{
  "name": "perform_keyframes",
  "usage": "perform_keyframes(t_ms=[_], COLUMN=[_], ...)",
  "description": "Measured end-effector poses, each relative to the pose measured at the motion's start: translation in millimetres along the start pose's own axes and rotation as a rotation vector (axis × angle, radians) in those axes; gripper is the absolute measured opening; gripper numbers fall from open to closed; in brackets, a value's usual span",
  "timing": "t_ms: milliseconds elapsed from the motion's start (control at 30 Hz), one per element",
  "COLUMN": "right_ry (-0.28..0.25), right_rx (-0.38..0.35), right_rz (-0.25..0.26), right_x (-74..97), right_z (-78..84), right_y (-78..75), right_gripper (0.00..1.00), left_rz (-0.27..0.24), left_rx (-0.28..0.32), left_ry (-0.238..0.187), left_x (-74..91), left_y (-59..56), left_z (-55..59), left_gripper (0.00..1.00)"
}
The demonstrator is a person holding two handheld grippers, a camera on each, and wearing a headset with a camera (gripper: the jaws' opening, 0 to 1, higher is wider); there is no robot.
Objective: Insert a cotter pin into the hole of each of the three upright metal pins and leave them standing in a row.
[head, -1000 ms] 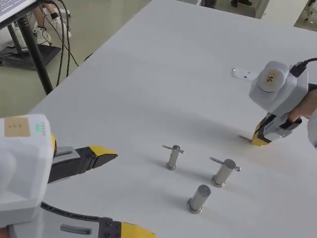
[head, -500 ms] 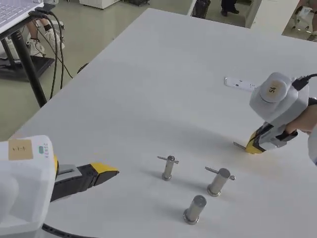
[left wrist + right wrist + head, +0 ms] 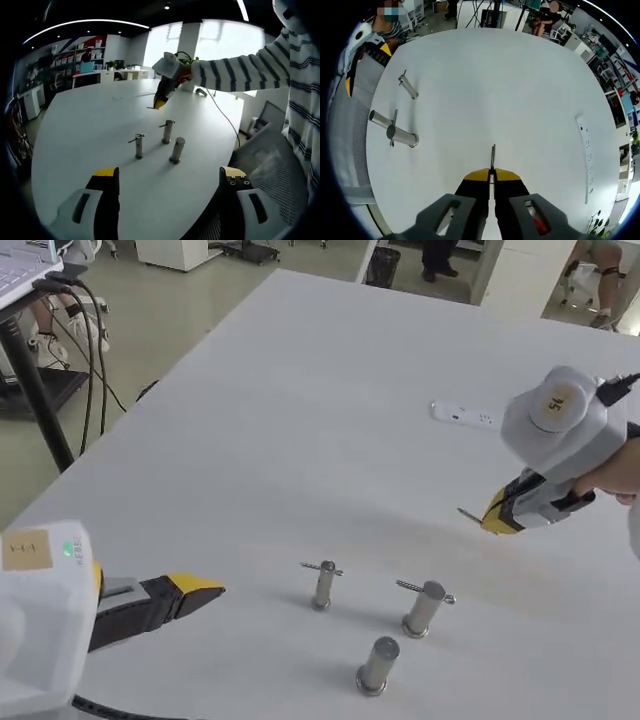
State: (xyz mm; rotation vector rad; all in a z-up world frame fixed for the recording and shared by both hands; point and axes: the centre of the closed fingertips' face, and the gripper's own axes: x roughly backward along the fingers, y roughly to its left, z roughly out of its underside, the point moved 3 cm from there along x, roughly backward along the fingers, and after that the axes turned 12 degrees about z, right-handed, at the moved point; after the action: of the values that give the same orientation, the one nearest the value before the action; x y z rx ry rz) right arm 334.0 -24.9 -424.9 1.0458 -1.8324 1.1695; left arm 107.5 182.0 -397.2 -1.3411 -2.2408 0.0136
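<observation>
Right gripper (image 3: 491, 176) — jaws clamped on the cotter pin (image 3: 493, 157) — has lifted off the table (image 3: 300, 390); left gripper (image 3: 169, 172) jaws apart.

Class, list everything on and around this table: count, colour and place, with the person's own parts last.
Table: one, white, under everything.
Pins: three, silver, upright on the near side; the nearest is bare.
Cotter pins: three, silver; two through the farther pins, one held.
Power strip: one, white, far side of table.
Left gripper: one, grey and yellow, open, left of the pins.
Right gripper: one, grey and yellow, shut on a cotter pin.
Sleeve: one, striped, behind the right gripper.
</observation>
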Motion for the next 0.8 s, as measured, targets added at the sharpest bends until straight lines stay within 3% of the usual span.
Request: perform_keyframes(t_ms=[300,667,800], right_ry=[-0.060,-0.093,-0.111], right_rx=[0.022,0.051,0.045], right_rz=[0.043,0.114,0.155], right_x=[34.6,67.4,78.0], right_z=[-5.3,-0.3,1.7], right_y=[11.7,22.7,27.3], right_gripper=[0.00,0.00,0.00], left_rz=[0.011,0.022,0.029], left_rx=[-0.005,-0.041,-0.020], left_ry=[0.007,0.014,-0.005], left_x=[-4.1,-6.0,-7.1], left_y=[-0.4,4.1,5.5], left_z=[-0.7,-15.1,-22.0], left_gripper=[0.79,0.77,0.76])
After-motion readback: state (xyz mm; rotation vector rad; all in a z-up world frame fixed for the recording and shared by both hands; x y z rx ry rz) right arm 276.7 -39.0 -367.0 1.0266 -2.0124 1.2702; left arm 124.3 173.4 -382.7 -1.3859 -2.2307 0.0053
